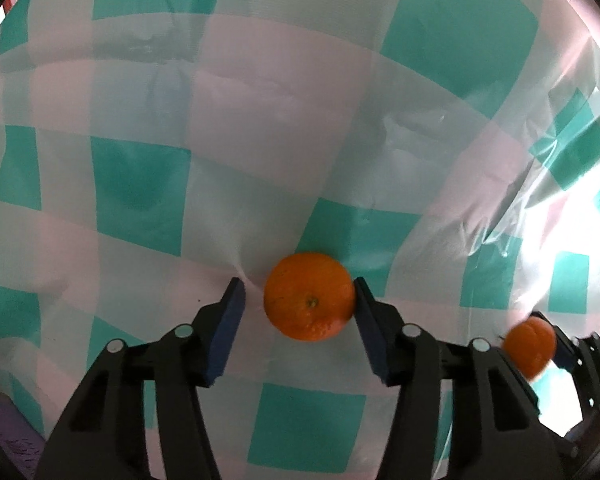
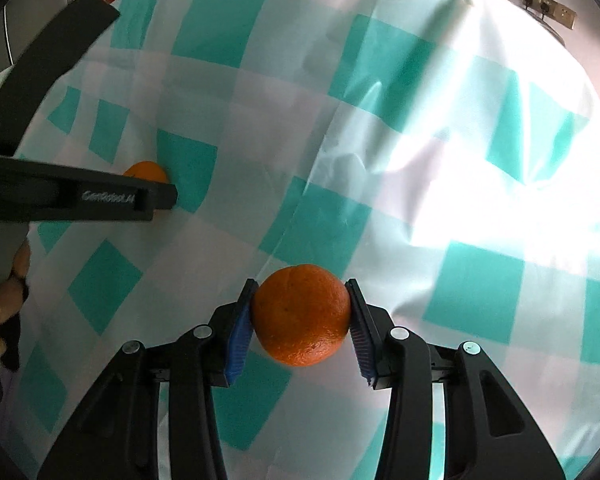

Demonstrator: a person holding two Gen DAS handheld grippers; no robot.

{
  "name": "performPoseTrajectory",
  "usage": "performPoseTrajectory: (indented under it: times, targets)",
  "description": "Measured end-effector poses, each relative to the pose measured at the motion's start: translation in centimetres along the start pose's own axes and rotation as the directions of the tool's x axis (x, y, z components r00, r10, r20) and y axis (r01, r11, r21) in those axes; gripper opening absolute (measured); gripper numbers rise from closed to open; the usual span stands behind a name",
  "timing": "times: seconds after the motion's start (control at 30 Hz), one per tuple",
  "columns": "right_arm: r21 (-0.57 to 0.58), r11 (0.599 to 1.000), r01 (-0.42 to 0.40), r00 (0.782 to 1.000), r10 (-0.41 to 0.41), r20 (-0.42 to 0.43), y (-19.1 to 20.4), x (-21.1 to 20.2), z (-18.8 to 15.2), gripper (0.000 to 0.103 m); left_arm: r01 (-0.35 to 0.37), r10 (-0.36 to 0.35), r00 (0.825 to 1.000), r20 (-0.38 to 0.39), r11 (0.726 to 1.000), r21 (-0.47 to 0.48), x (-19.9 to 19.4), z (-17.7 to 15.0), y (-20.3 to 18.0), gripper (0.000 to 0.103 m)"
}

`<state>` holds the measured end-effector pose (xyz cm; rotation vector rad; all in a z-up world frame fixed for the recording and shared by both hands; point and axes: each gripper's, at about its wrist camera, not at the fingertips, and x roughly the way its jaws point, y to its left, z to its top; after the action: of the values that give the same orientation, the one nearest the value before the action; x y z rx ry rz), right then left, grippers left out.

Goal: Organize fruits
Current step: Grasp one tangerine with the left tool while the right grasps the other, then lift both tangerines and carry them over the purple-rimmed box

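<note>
In the left wrist view an orange lies on the checked tablecloth between the fingers of my left gripper. The right pad touches it; the left pad stands a little off, so the gripper is open around it. In the right wrist view my right gripper is shut on a second orange, both blue pads pressing its sides. That orange and gripper also show at the right edge of the left wrist view. The left gripper and part of its orange show at the left of the right wrist view.
The teal, white and pink checked cloth is wrinkled and covers the whole table. A strong bright glare lies on its right side. Wall sockets and wooden frames stand beyond the far edge. A hand shows at the left edge.
</note>
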<state>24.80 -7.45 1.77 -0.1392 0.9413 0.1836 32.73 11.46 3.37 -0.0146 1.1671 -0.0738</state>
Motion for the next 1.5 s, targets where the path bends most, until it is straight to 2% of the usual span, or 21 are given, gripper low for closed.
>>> performPoseTrajectory:
  times: [0.07, 0.1, 0.13, 0.17, 0.2, 0.33, 0.53, 0.7, 0.8, 0.87, 1.0, 1.03, 1.2, 1.37, 1.5]
  targets:
    - [0.002, 1.000, 0.000, 1.000, 0.000, 0.004, -0.6, 0.3, 0.3, 0.043, -0.010, 0.010, 1.000, 0.005, 1.000, 0.007, -0.3, -0.7, -0.2, 0.055]
    - [0.004, 1.000, 0.000, 1.000, 0.000, 0.008, -1.2, -0.1, -0.6, 0.043, -0.015, 0.015, 1.000, 0.008, 1.000, 0.011, -0.5, -1.3, -0.6, 0.055]
    - [0.008, 1.000, 0.000, 1.000, -0.001, 0.011, -1.4, -0.5, -0.8, 0.043, -0.022, 0.022, 1.000, 0.011, 1.000, 0.016, -0.6, -1.3, -0.4, 0.052]
    - [0.013, 1.000, 0.002, 1.000, -0.002, 0.014, -1.7, -1.0, -1.2, 0.043, -0.023, 0.023, 1.000, 0.014, 1.000, 0.018, -0.5, -1.4, -1.1, 0.043]
    - [0.017, 1.000, 0.003, 1.000, -0.003, 0.015, -2.0, -1.3, -1.2, 0.043, -0.023, 0.023, 1.000, 0.014, 1.000, 0.018, -0.1, -1.4, -2.3, 0.042]
    - [0.037, 0.999, 0.006, 1.000, -0.007, 0.025, -3.7, -3.7, -2.7, 0.043, -0.001, 0.001, 1.000, -0.003, 1.000, -0.005, -0.5, -2.3, -2.3, 0.041]
    - [0.073, 0.997, 0.003, 0.999, -0.006, 0.041, -4.2, -9.1, -7.6, 0.043, 0.018, -0.018, 1.000, -0.004, 1.000, 0.004, -4.2, -7.0, -4.0, 0.041]
    - [0.110, 0.994, -0.006, 0.998, -0.001, 0.061, -5.0, -14.7, -11.6, 0.043, 0.051, -0.052, 0.998, 0.032, 0.998, 0.037, -10.5, -12.9, -7.6, 0.041]
    - [0.126, 0.992, -0.010, 0.997, 0.000, 0.080, -5.4, -19.9, -14.9, 0.043, 0.056, -0.059, 0.997, 0.053, 0.997, 0.059, -14.8, -17.4, -9.9, 0.041]
    - [0.144, 0.989, -0.019, 0.996, 0.006, 0.091, -5.7, -23.0, -17.0, 0.043, 0.062, -0.067, 0.995, 0.069, 0.995, 0.072, -18.0, -22.0, -11.3, 0.041]
    - [0.147, 0.988, -0.039, 0.994, 0.023, 0.104, -5.6, -27.5, -20.3, 0.043, 0.041, -0.049, 0.994, 0.098, 0.995, 0.086, -21.6, -29.2, -14.8, 0.041]
    - [0.143, 0.989, -0.045, 0.994, 0.030, 0.106, -5.4, -28.2, -20.8, 0.043, 0.035, -0.043, 0.994, 0.099, 0.996, 0.078, -23.2, -31.2, -14.5, 0.041]
    - [0.089, 0.989, -0.116, 0.987, 0.105, 0.119, -1.9, -31.3, -21.5, 0.043, -0.020, 0.014, 0.993, 0.113, 0.998, 0.056, -26.8, -36.1, -12.0, 0.041]
    - [-0.051, 0.982, -0.184, 0.970, 0.190, 0.154, 3.4, -34.3, -20.5, 0.043, -0.055, 0.058, 0.988, 0.142, 0.998, -0.025, -29.4, -38.3, -6.6, 0.041]
    - [-0.093, 0.970, -0.225, 0.958, 0.237, 0.158, 7.4, -35.1, -18.6, 0.043, -0.078, 0.090, 0.984, 0.151, 0.993, -0.087, -30.8, -39.0, -1.9, 0.041]
